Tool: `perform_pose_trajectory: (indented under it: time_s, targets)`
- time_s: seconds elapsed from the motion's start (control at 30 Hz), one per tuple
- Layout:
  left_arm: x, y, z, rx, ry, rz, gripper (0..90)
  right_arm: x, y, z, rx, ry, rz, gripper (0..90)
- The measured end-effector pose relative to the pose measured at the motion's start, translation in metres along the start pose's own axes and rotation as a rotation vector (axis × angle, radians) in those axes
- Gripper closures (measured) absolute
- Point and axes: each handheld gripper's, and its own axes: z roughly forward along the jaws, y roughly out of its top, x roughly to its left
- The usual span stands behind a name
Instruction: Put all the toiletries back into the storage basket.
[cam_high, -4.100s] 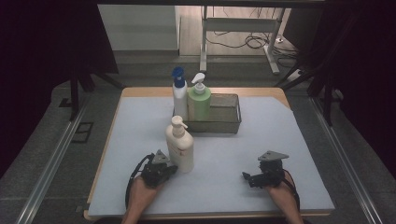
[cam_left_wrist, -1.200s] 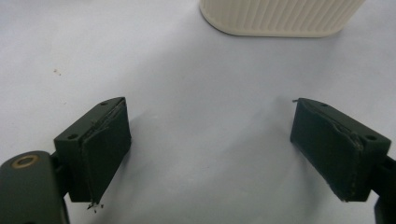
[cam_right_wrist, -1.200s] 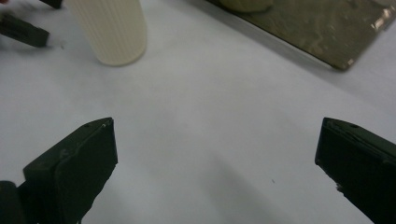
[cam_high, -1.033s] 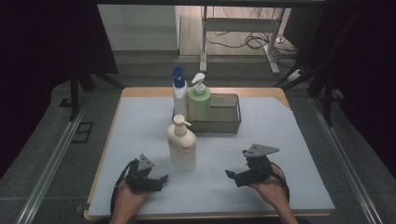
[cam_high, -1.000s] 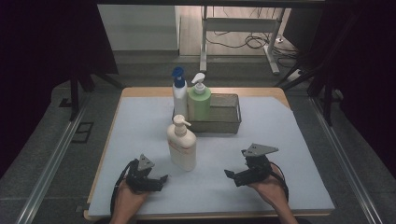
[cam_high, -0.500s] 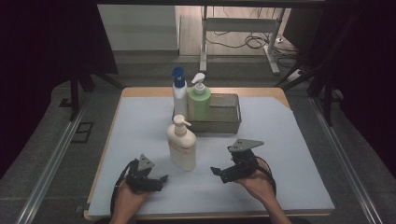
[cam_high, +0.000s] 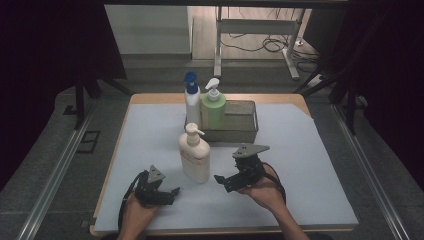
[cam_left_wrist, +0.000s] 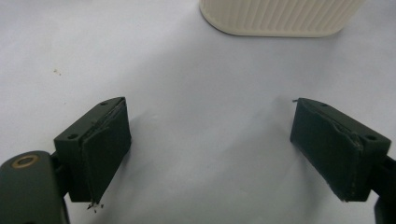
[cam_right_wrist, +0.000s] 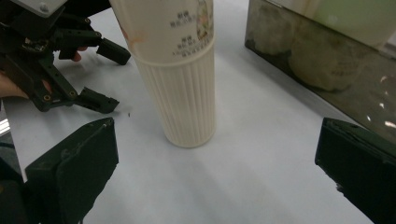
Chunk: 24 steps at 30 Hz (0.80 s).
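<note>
The table (cam_high: 310, 150) is evenly lit from above, while its surroundings are left dark. Soft shadows are cast under the jaws, and the nearest edges are blurred.

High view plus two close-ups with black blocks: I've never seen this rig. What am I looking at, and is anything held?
A person sits at a table and holds a hand-operated gripper in each hand. The high view looks down from above: the left gripper and right gripper flank a cream pump bottle standing upright. Behind it a metal basket holds a green pump bottle and a white bottle with a blue cap. Each close-up comes from a camera riding on one gripper; the black blocks are its jaws. Both stand wide apart, holding nothing.
</note>
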Motion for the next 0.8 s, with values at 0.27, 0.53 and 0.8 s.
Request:
perform_pose_trajectory:
  time_s: [0.27,0.53,0.8]
  targets:
    - [0.000,0.000,0.000,0.000,-0.001,0.000,12.1,0.009,0.011,0.009,-0.016,0.000,-0.027,1.1]
    - [0.000,0.000,0.000,0.002,-0.002,0.000,12.0,0.015,0.023,0.020,-0.022,0.007,-0.037,6.7]
    - [0.000,0.000,0.000,0.000,-0.002,0.000,12.1,0.020,0.037,0.032,-0.037,0.015,-0.050,12.9]
